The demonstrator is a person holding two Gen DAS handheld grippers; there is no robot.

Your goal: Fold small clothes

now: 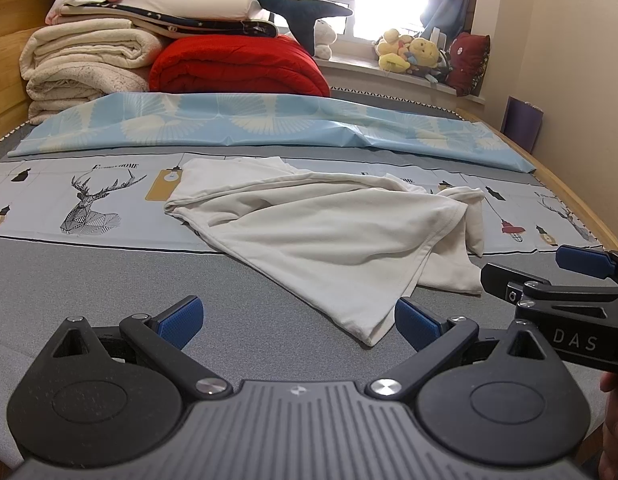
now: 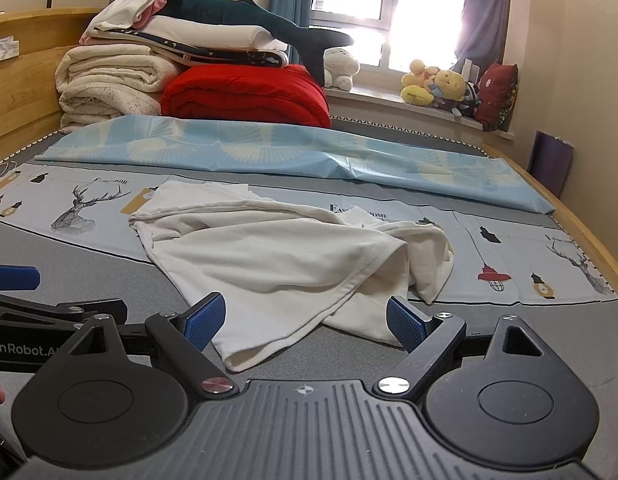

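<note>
The folded white garment (image 1: 329,236) hides its own underside; printed lettering beside it is partly covered

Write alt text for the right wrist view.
A crumpled white garment lies unfolded on a bed, just ahead of the open, empty right gripper. The left gripper shows at the left edge; folded blankets are stacked behind, near a window.

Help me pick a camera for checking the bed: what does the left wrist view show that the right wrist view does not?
Only the left wrist view shows the left tool whole, jaws open, with the right tool's side at its right edge. Only the right wrist view shows the right tool whole, open, and a tissue box on the headboard. Both show the crumpled white shirt on the bed, the red quilt and the stuffed toys on the windowsill.
</note>
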